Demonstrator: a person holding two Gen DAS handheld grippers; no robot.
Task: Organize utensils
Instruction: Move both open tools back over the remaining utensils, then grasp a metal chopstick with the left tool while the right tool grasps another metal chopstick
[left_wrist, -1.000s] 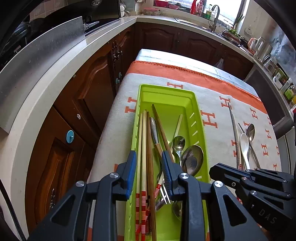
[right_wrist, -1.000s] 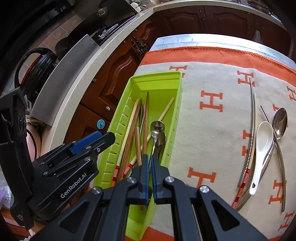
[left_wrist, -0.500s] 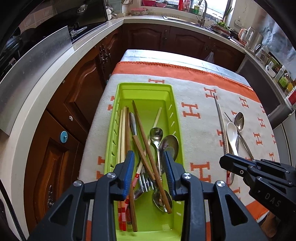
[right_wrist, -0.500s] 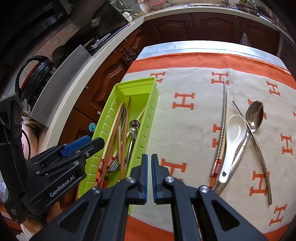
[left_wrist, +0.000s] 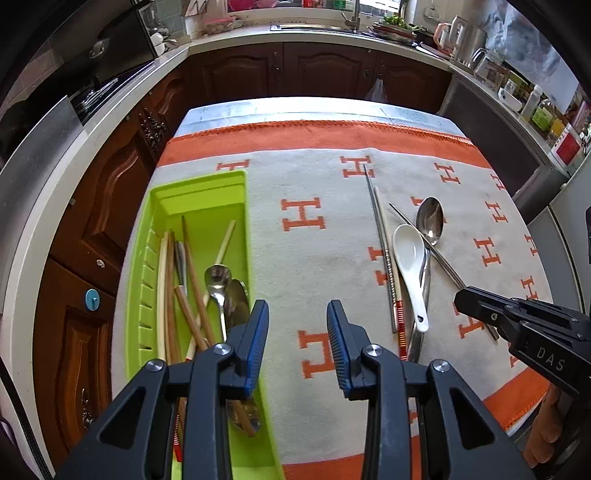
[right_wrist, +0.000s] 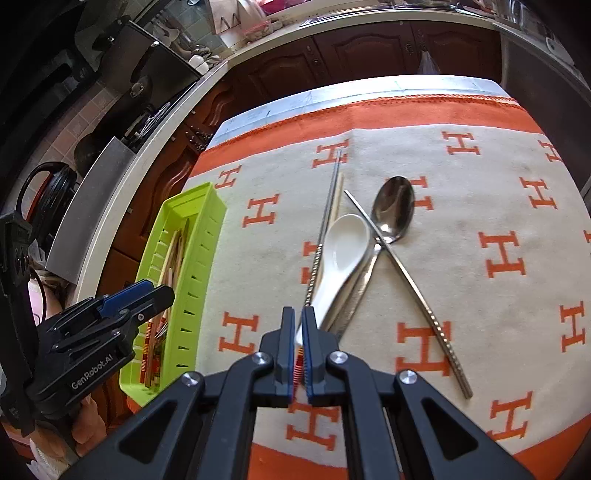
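A lime green tray (left_wrist: 199, 195) (right_wrist: 207, 236) at the cloth's left holds several chopsticks and spoons (left_wrist: 221, 280). On the cloth lie a white ceramic spoon (left_wrist: 408, 258) (right_wrist: 343, 254), a steel spoon (left_wrist: 429, 218) (right_wrist: 393, 206), a steel chopstick (right_wrist: 410, 288) and a pair of chopsticks with red-striped ends (left_wrist: 384, 254) (right_wrist: 325, 225). My left gripper (left_wrist: 297, 332) is open and empty over the cloth beside the tray. My right gripper (right_wrist: 297, 339) is nearly shut, empty, above the handle ends of the white spoon and striped chopsticks.
An orange and cream cloth with H marks (left_wrist: 317, 236) covers the table. Dark wood cabinets (left_wrist: 92, 206) and a counter stand at the left and back. A sink and jars (left_wrist: 517, 92) line the far counter.
Both grippers have moved right, from over the tray toward the loose utensils. My left gripper has opened wider. My right gripper has stayed nearly shut.
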